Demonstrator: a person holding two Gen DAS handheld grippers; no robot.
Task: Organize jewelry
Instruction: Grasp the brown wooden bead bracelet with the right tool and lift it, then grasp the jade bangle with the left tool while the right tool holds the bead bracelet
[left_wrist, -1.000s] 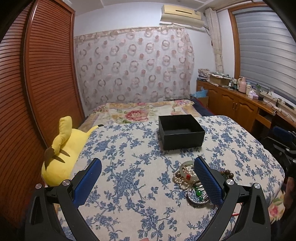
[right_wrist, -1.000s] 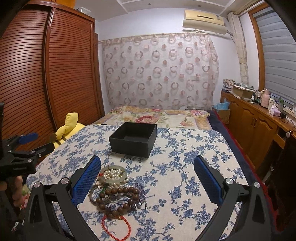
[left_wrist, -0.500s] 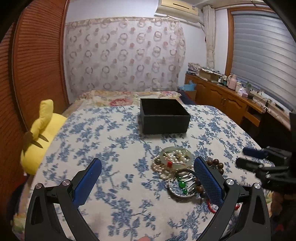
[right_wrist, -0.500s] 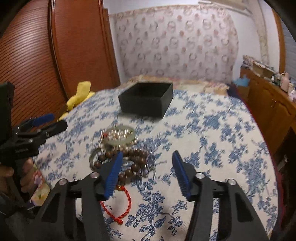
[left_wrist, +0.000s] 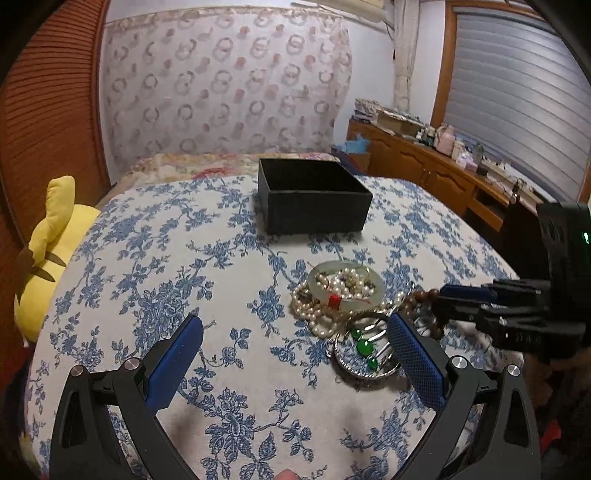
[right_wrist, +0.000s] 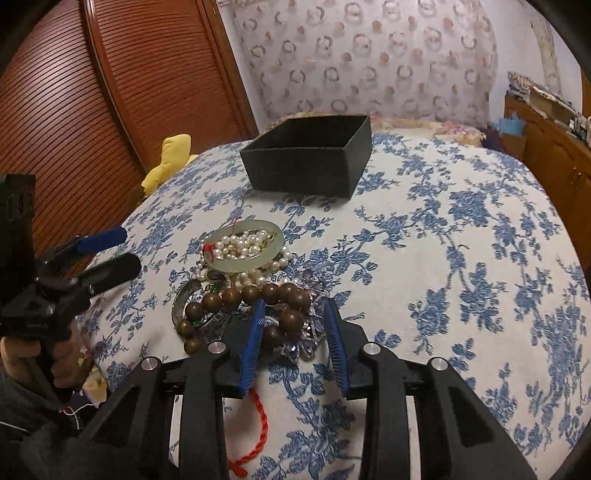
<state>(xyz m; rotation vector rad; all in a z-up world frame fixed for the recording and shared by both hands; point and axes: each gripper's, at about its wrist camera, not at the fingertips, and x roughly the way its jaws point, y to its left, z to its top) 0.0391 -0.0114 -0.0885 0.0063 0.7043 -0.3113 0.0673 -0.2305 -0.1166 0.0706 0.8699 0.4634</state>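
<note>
At the bed's left edge a yellow plush (left_wrist: 55, 236) is lying against the wooden wardrobe (right_wrist: 92, 92), well apart from the work. The left gripper (left_wrist: 295, 328) is hovering with its fingers spread wide and gripping nothing, low over the bed (left_wrist: 147, 258) near its front edge, its right finger just beside the silver bangle (left_wrist: 364, 356) with green stones.

Right of that, the jewelry is sitting in one tangled pile: a jade bangle (right_wrist: 245, 251) is lying on top of a pearl strand (right_wrist: 240, 245), with brown beads (right_wrist: 251, 295) curling in front of them and a red cord (right_wrist: 255, 424) trailing toward the front edge. The right gripper (right_wrist: 293, 314) is reaching into the near side of this pile, its fingers partly narrowed and straddling part of the brown beads; a gap is showing on each side, so it is not yet pinching them.

Behind the pile, toward the far edge, the black box (left_wrist: 314, 199) is standing open; what shows of its inside is looking empty, though its floor is mostly hidden. So the task is looking barely begun: nothing is appearing to be in the box, and every piece is waiting to go in.

The tangle is likely standing in the way, since lifting the beads may be dragging the silver bangle or pearls along. Along the right wall a cluttered cabinet (left_wrist: 424, 162) is standing clear of everything.
</note>
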